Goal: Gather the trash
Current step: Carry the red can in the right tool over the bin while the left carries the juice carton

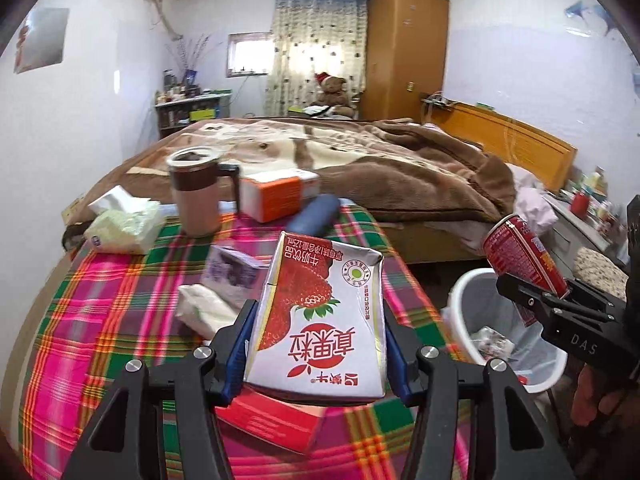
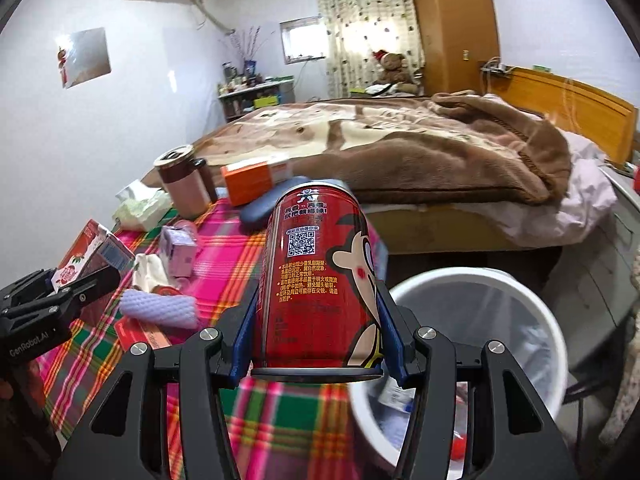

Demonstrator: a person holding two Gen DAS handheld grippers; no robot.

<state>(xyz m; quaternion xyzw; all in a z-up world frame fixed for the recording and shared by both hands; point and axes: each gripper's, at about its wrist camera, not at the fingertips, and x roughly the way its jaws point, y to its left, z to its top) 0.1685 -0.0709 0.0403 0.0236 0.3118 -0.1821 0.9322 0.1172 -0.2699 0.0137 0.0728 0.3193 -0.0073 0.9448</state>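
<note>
My left gripper (image 1: 318, 344) is shut on a white strawberry milk carton (image 1: 320, 312), held above the plaid tablecloth (image 1: 120, 312). My right gripper (image 2: 318, 328) is shut on a red drink can (image 2: 316, 280) with a cartoon monkey print, lifted over the table's right edge beside the white trash bin (image 2: 520, 292). In the left wrist view the can (image 1: 524, 256) and the right gripper (image 1: 548, 300) hang over the bin (image 1: 472, 292). In the right wrist view the carton (image 2: 86, 256) shows at the left in the left gripper (image 2: 64, 284). The bin holds some wrappers in a clear liner.
On the table stand a brown mug (image 1: 198, 196), an orange-and-white box (image 1: 280, 194), a tissue pack (image 1: 124, 224), a purple carton (image 1: 232, 270), a dark blue case (image 1: 316, 214), a red flat box (image 1: 272, 420) and a lilac sponge (image 2: 160, 306). A bed (image 1: 360, 152) lies behind.
</note>
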